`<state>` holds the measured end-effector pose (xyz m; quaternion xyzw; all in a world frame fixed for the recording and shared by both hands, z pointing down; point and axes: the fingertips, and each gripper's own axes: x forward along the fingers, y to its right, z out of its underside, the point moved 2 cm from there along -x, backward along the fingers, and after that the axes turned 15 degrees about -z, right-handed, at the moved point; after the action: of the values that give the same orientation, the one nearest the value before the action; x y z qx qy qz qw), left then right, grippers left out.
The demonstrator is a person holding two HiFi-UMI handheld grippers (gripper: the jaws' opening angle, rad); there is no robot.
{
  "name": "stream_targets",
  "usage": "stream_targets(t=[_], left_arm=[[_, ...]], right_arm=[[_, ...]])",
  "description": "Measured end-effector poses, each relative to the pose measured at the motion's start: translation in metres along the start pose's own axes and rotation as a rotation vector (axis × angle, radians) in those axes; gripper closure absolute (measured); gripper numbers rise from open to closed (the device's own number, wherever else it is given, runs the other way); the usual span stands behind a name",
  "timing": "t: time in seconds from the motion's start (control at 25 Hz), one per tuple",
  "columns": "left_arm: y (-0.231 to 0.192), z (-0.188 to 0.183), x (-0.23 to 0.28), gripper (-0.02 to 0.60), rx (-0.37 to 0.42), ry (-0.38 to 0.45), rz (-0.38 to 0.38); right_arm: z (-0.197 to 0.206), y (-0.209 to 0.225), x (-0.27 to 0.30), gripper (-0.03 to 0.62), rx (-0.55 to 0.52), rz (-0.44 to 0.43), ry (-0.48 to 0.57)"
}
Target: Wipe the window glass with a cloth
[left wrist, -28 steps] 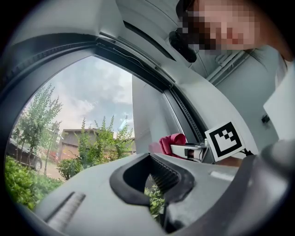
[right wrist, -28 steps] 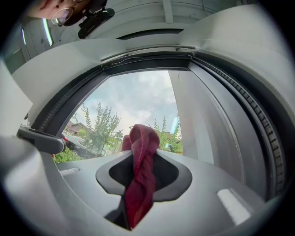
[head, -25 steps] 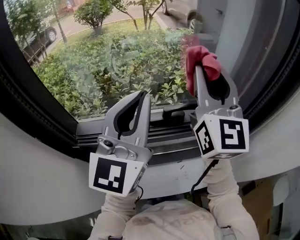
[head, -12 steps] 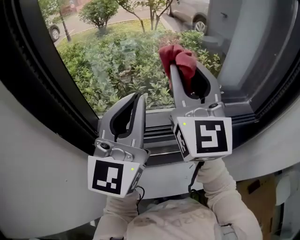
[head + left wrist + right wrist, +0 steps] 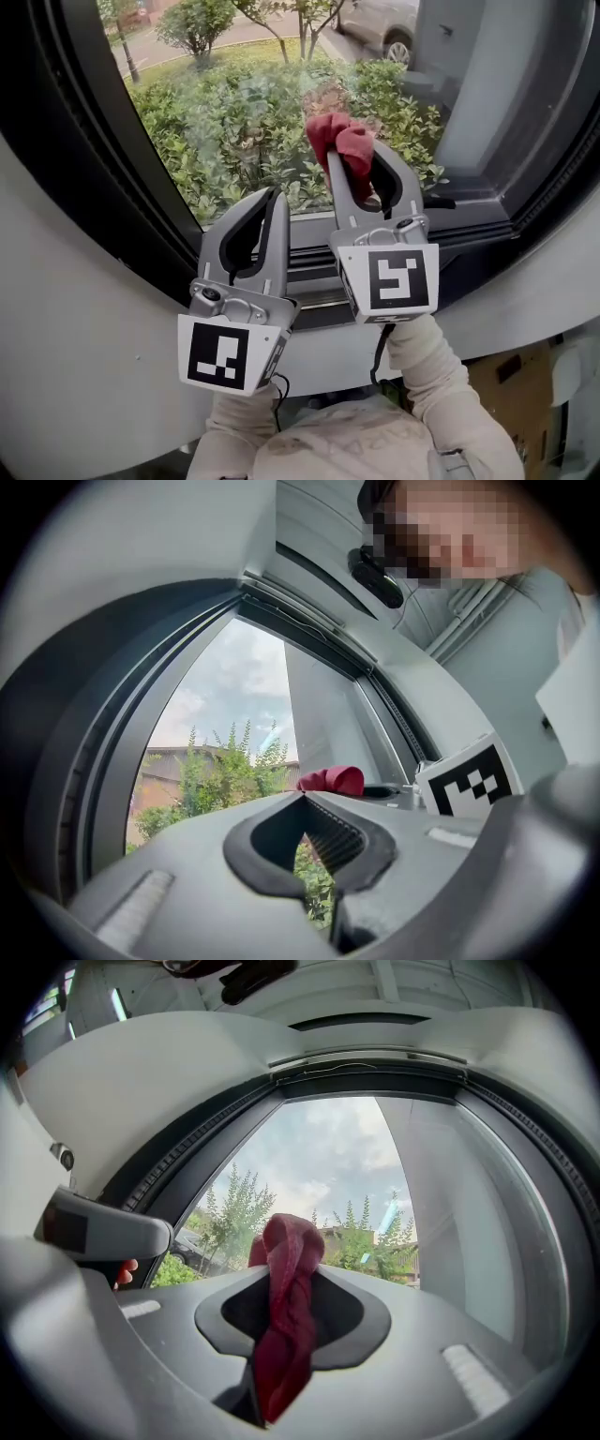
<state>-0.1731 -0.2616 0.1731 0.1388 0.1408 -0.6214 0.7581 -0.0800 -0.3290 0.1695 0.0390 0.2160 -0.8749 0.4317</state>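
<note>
A red cloth (image 5: 343, 141) is bunched at the tip of my right gripper (image 5: 345, 161), which is shut on it and holds it against the lower part of the window glass (image 5: 234, 112). In the right gripper view the cloth (image 5: 285, 1269) hangs down between the jaws, with the glass (image 5: 347, 1162) right behind it. My left gripper (image 5: 277, 199) stands just left of the right one, shut with nothing in it, its tip near the bottom edge of the pane. From the left gripper view the cloth (image 5: 330, 780) shows beyond the jaw tips.
A dark curved window frame (image 5: 103, 178) borders the pane on the left. A sill with sliding tracks (image 5: 314, 262) runs below both grippers. A grey pillar (image 5: 487, 84) stands at the right. Bushes and parked cars lie outside the glass.
My right gripper has carried the red cloth leftward across the glass and a little lower, closer to the left gripper. The left gripper has stayed put.
</note>
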Motion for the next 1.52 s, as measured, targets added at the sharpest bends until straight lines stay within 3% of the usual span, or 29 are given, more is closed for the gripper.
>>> stream_targets(t=[0.32, 0.6, 1.0, 1.28, 1.52], left_arm=[[0.024, 0.008, 0.006, 0.581, -0.016, 0.025, 0.008], [0.072, 0.019, 0.025, 0.581, -0.036, 0.009, 0.041], [0.156, 0.031, 0.059, 0.581, -0.023, -0.013, 0.087], [0.191, 0.035, 0.073, 0.581, -0.016, -0.021, 0.093], [0.202, 0.034, 0.074, 0.581, -0.011, -0.022, 0.100]], right_arm=[[0.004, 0.029, -0.015, 0.471, -0.062, 0.036, -0.012], [0.021, 0.089, -0.053, 0.468, -0.078, 0.095, -0.057], [0.036, 0.168, -0.106, 0.468, -0.122, 0.148, -0.041], [0.045, 0.218, -0.137, 0.467, -0.116, 0.199, -0.041], [0.051, 0.227, -0.147, 0.473, -0.111, 0.215, -0.016]])
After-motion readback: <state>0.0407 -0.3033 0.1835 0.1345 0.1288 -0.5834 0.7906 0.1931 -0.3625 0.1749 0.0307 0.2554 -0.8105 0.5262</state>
